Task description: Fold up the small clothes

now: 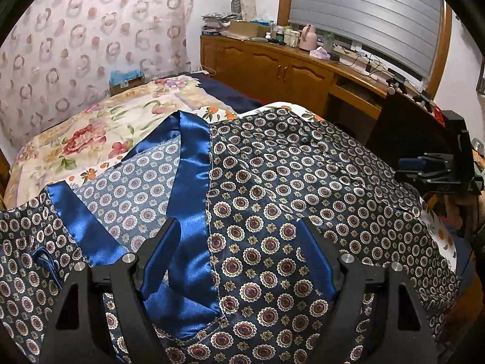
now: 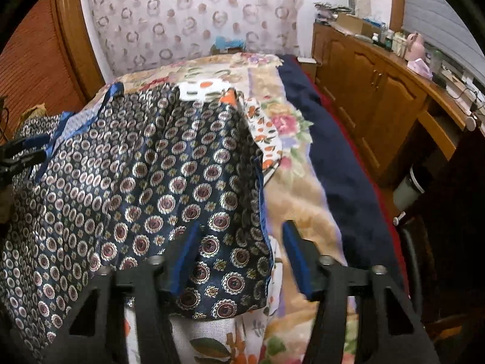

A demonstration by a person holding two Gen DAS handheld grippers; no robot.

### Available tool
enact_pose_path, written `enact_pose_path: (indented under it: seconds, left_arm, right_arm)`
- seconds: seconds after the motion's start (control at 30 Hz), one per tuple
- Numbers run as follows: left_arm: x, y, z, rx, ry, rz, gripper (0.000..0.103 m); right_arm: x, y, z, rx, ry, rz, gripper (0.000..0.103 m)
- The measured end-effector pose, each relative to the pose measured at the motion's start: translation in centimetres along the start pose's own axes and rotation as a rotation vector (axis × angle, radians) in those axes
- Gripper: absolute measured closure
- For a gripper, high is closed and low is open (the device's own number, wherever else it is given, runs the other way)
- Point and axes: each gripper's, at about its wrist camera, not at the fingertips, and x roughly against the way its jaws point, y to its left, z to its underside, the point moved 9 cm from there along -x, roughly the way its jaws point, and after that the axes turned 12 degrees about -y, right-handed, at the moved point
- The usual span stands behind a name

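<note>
A dark navy satin garment (image 1: 288,182) with round medallion print and bright blue trim (image 1: 194,182) lies spread on the bed. My left gripper (image 1: 239,230) hovers over it with the jaws wide apart, and the trim and printed cloth lie flat between the fingers, not pinched. In the right wrist view the garment (image 2: 151,182) covers the left half, and its near right corner sits between the fingers of my right gripper (image 2: 241,239). The right pad (image 2: 295,251) stands clear of the cloth edge, so this gripper is open. The right gripper (image 1: 424,166) also shows at the garment's far right edge.
A floral bedspread (image 1: 91,133) and a white cloth with orange fruit print (image 2: 212,345) lie under the garment. A dark blue blanket (image 2: 333,157) runs along the bed's right side. A wooden cabinet (image 1: 272,69) with clutter on top stands beyond, under a window blind.
</note>
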Motion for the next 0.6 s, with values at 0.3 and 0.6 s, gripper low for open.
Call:
enact_pose_path:
  seconds: [0.3,0.6]
  left_arm:
    - [1.3,0.3,0.3,0.001,-0.019,-0.018,0.024]
    - [3.2,1.2,0.7,0.008,-0.040,-0.059,0.024]
  right_arm:
    - [0.6,1.0,-0.7,0.080,-0.004,-0.010,0.102]
    - [3.9,5.3,-5.7,0.179,-0.140,-0.043,0.103]
